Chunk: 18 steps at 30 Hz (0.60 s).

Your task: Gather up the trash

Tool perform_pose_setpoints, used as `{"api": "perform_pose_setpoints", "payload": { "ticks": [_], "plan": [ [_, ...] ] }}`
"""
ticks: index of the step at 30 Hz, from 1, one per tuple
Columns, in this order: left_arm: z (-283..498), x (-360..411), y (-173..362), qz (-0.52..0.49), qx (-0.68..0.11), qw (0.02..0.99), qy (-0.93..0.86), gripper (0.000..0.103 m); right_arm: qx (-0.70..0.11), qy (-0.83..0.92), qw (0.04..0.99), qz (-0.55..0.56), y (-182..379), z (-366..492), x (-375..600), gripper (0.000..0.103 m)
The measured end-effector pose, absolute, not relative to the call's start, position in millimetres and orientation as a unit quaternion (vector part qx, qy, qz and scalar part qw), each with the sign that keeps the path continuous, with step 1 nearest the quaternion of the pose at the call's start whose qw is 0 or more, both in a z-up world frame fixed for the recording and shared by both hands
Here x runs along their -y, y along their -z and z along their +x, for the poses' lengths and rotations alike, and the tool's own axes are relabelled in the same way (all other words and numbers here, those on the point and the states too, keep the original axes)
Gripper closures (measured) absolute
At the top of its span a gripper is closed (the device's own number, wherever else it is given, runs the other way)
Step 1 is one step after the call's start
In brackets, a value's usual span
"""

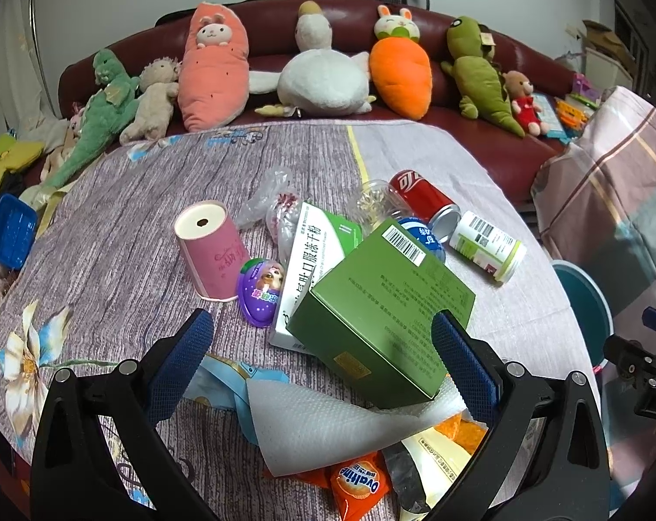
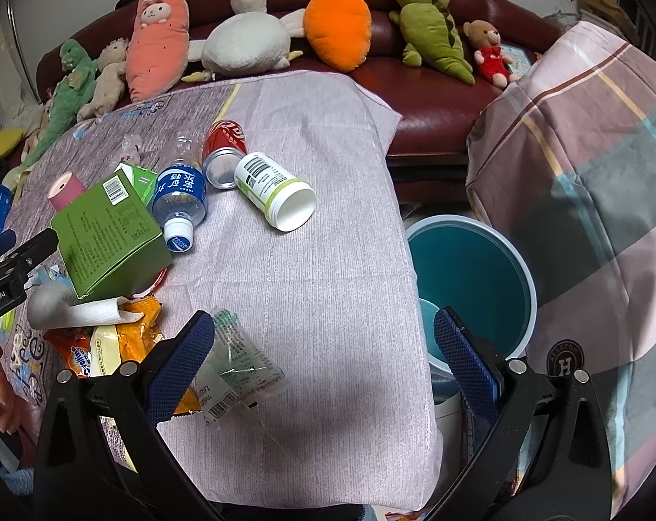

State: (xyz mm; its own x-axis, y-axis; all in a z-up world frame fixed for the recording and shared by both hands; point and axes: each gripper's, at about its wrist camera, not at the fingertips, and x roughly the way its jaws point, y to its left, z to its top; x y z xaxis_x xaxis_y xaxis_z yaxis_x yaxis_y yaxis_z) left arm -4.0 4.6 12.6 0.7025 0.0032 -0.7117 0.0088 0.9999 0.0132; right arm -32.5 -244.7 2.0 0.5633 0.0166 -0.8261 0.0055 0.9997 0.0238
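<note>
Trash is piled on a cloth-covered table (image 1: 110,225). My left gripper (image 1: 323,351) is open, its fingers either side of a green box (image 1: 384,308) that leans on a white medicine box (image 1: 310,252). A white paper sheet (image 1: 328,425) and an orange Ovaltine packet (image 1: 358,484) lie below it. My right gripper (image 2: 323,356) is open and empty over bare cloth, its left finger beside a clear plastic wrapper (image 2: 236,360). A teal bin (image 2: 471,278) stands just off the table's right edge. A water bottle (image 2: 180,195), red can (image 2: 223,152) and white jar (image 2: 276,191) lie further back.
A pink paper cup (image 1: 210,247) and a purple egg toy (image 1: 263,286) sit left of the boxes. A dark red sofa (image 2: 436,87) with several plush toys runs along the back. A checked cloth-covered object (image 2: 588,195) stands to the right of the bin.
</note>
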Motion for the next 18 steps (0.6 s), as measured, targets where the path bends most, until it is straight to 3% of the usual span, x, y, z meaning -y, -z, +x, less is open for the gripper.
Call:
{"api": "perform_pose_setpoints", "payload": {
  "ticks": [18],
  "plan": [
    [-9.9, -4.2, -11.3, 0.01, -0.385, 0.923, 0.011, 0.003, -0.468, 0.0, 0.884, 0.014, -2.7, -35.4, 246.5, 0.006]
  ]
}}
